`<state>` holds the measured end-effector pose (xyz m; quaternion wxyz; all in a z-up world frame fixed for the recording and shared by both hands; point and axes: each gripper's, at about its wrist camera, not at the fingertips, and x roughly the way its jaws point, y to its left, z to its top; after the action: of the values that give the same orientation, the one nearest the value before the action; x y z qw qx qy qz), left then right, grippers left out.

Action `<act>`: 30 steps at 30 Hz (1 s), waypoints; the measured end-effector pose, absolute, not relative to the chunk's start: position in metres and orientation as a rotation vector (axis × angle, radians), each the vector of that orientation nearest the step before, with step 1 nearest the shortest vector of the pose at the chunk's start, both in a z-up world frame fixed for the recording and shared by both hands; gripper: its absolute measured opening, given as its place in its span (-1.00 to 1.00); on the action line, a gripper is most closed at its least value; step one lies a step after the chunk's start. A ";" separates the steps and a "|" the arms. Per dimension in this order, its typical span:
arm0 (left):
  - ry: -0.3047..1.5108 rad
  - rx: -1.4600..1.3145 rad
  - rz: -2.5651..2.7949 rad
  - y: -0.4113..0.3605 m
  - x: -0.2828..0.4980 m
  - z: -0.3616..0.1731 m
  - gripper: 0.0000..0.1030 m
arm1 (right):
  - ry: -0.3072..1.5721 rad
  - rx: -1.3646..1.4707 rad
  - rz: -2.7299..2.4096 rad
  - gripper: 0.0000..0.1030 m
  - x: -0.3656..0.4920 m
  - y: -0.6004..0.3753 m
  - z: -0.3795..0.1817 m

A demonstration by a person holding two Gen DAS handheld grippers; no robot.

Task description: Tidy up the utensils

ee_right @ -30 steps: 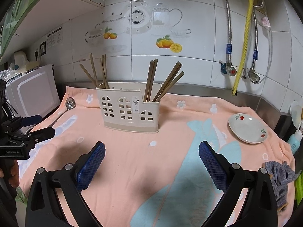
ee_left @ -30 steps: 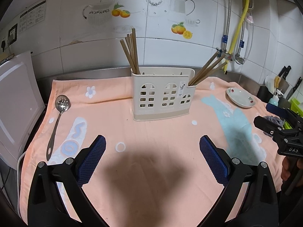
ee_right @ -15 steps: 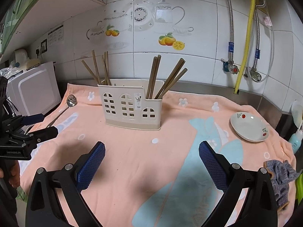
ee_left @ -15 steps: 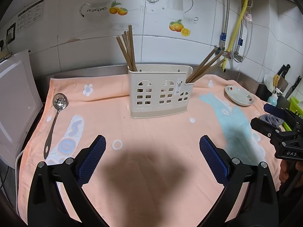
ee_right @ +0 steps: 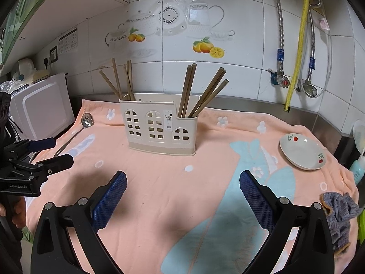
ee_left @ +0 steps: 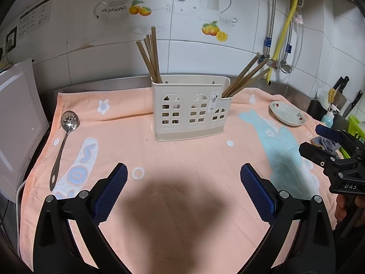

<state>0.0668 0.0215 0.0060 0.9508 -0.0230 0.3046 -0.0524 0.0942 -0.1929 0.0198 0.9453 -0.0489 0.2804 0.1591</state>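
Observation:
A cream utensil holder (ee_left: 190,109) (ee_right: 159,125) stands upright in the middle of the peach towel. Brown chopsticks stick out of its left compartment (ee_left: 149,57) (ee_right: 118,80) and its right compartment (ee_left: 248,77) (ee_right: 200,91). A metal slotted spoon (ee_left: 62,141) (ee_right: 77,132) lies flat on the towel at the left. My left gripper (ee_left: 183,189) is open and empty, above the towel in front of the holder; it also shows in the right wrist view (ee_right: 49,151). My right gripper (ee_right: 182,191) is open and empty over the towel; it shows at the right edge of the left wrist view (ee_left: 319,140).
A white dish with red flowers (ee_left: 287,113) (ee_right: 302,151) sits at the right of the towel. A grey rag (ee_right: 340,214) lies at the right edge. A white appliance (ee_left: 16,123) stands at the left. Knives (ee_left: 351,100) and a bottle stand far right. Pipes run down the tiled wall.
Both views have shifted slightly: the holder sits a little lower and nearer the frame centre. Both grippers stay open and empty. Nothing on the towel has moved.

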 end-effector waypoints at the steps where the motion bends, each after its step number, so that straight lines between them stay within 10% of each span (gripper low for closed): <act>1: 0.620 -0.046 -0.106 0.022 0.067 0.006 0.90 | 0.572 -0.099 0.325 0.86 0.095 -0.193 0.019; 30: 0.580 -0.005 -0.097 0.013 0.062 0.007 0.90 | 0.576 -0.095 0.328 0.86 0.092 -0.191 0.015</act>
<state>0.0617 0.0135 0.0068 0.9571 -0.0027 0.2857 -0.0477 0.0921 -0.1905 0.0152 0.9445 -0.0467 0.2825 0.1610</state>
